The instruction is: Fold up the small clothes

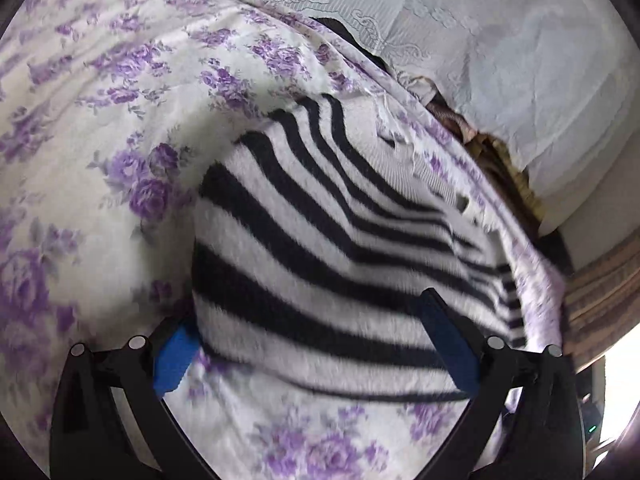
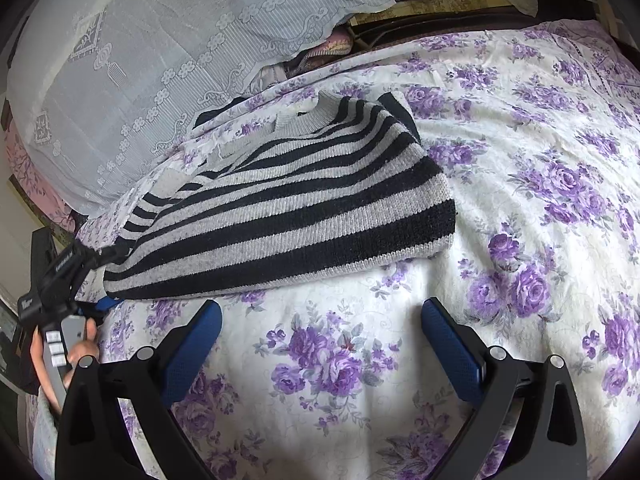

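A black and grey striped knit sweater lies folded on a bed sheet with purple flowers. In the left wrist view the sweater fills the middle, and my left gripper is open, its blue-padded fingers on either side of the sweater's near edge. In the right wrist view the left gripper sits at the sweater's lower left corner, held by a hand. My right gripper is open and empty, just in front of the sweater's near edge, above the sheet.
A white lace cover drapes over pillows along the far side of the bed. Some bundled cloth shows under its edge. The flowered sheet stretches wide to the right of the sweater.
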Tool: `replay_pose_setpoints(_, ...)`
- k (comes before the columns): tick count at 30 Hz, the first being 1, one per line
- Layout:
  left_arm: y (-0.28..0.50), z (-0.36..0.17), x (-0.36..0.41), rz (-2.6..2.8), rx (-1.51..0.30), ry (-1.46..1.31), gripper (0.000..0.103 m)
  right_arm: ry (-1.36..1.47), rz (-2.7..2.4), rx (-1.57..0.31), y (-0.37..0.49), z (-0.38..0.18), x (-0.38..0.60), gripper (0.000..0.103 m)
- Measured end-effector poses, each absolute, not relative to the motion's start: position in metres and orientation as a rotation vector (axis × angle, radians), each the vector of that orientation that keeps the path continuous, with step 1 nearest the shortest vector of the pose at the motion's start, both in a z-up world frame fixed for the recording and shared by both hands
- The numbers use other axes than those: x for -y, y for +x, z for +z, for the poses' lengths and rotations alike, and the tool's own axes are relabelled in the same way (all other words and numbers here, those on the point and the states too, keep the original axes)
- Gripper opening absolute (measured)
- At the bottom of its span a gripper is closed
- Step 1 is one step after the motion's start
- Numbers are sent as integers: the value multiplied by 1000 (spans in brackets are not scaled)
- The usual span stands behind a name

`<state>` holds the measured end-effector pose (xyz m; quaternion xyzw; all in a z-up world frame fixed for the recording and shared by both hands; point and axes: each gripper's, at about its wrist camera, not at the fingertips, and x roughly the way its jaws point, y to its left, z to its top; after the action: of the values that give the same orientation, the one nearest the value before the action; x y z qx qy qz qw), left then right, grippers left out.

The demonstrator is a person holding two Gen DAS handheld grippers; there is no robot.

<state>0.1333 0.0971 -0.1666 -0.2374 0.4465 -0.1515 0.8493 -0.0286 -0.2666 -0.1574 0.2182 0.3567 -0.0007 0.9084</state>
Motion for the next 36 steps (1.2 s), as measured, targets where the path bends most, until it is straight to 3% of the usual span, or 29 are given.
replay_pose_setpoints(12, 172, -166, -89, -258, -945, -459, 97, 437, -5, -744, -26, -158, 266, 100)
replay_pose_setpoints(14, 170, -166, -92, -247, -939, -464, 77, 432, -7, -746, -26, -159, 266, 100)
replay_pose_setpoints(15, 170, -167, -95, -241, -943, -472, 62, 433, -6, -746, -26, -158, 266, 100)
replay_pose_setpoints(19, 169, -170, -103, -273, -939, -542, 47, 435, -4, -740, -26, -157, 266, 100)
replay_pose_setpoints(23, 164, -170, -105, -273, -924, -568, 50, 392, -3, -652, -25, -137, 256, 100)
replay_pose_setpoints(25, 162, -171, -107, -304, -915, -614, 68, 326, -6, -602, -17, -120, 243, 100)
replay_pose_setpoints(28, 158, -168, -102, -321, -902, -620, 81, 182, 34, -562, 14, -97, 209, 100)
replay_pose_setpoints(33, 165, -167, -87, -295, -920, -521, 82, 75, -4, -572, 68, -94, 171, 100)
replay_pose_setpoints(36, 169, -168, -85, -288, -920, -508, 82, -23, -51, -739, 98, -128, 154, 100)
